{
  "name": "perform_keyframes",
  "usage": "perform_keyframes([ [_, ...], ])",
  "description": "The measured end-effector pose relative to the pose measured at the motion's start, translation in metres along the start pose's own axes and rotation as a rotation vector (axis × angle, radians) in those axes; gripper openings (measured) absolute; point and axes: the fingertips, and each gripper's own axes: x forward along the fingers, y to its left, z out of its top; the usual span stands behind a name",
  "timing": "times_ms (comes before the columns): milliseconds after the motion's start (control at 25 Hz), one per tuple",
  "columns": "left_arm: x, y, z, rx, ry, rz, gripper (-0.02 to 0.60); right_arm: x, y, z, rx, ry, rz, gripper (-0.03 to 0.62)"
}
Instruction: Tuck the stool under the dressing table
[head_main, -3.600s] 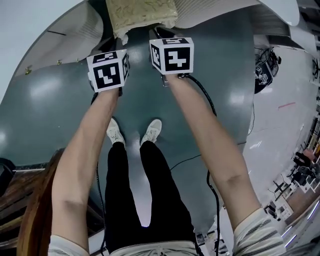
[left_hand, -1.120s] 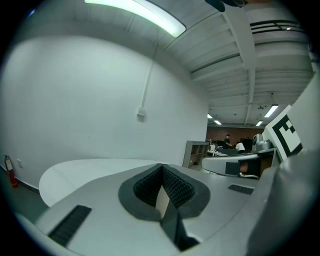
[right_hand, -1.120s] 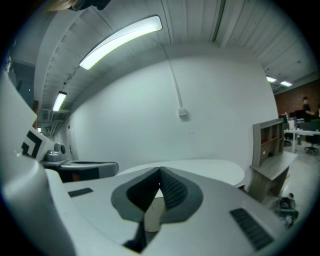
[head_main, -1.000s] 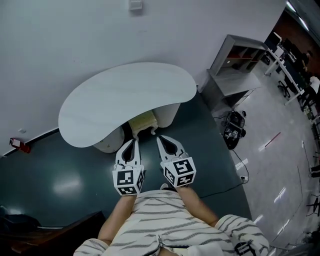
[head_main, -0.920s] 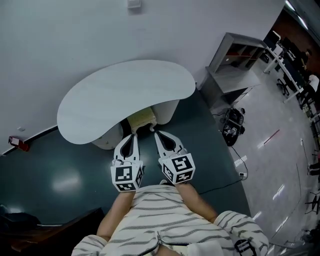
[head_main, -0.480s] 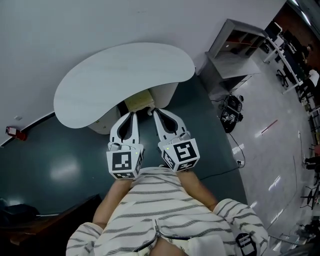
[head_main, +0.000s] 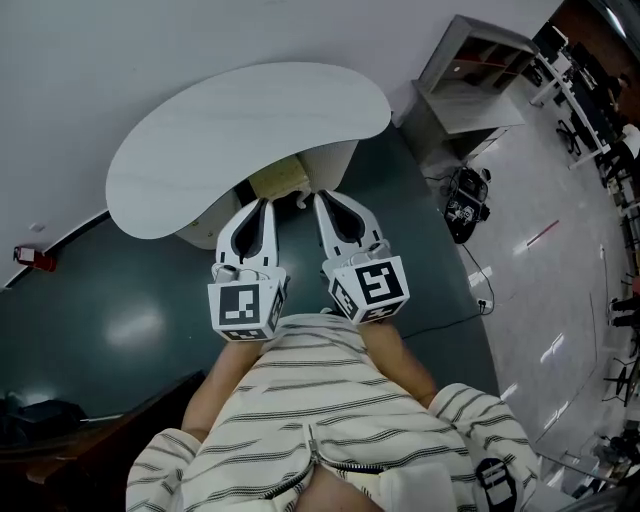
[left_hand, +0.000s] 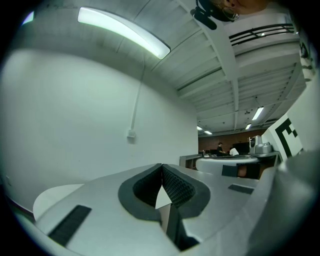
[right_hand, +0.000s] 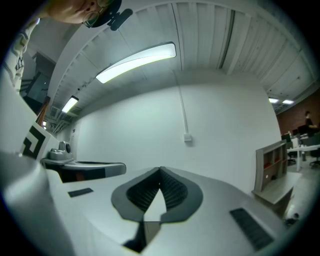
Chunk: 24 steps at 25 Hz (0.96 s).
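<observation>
Looking down in the head view, the stool (head_main: 280, 178) sits under the white kidney-shaped counter (head_main: 230, 130) of the dressing table, with only the near strip of its beige cushion showing. Seconds ago both claws were down at that cushion. Now the left claw (head_main: 262, 205) and right claw (head_main: 321, 198) are lifted off it, held near the striped shirt (head_main: 330, 420) and pointing at the far wall (head_main: 150, 50).

From the left gripper view, the left claw (left_hand: 161, 165) is clenched on nothing, its tips touching, with only wall and ceiling light (left_hand: 125, 31) beyond.

The right gripper view shows the same: the right claw (right_hand: 160, 170) is pressed together, empty.

Judging by this, the tucking looks finished.
</observation>
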Motion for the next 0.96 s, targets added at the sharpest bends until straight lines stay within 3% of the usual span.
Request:
perform_keyframes([
  [960, -0.004, -0.001, -0.018, -0.043, 0.043, 0.012, 0.006, -0.007, -0.005, -0.015, 0.038, 0.027, 0.004, 0.014],
])
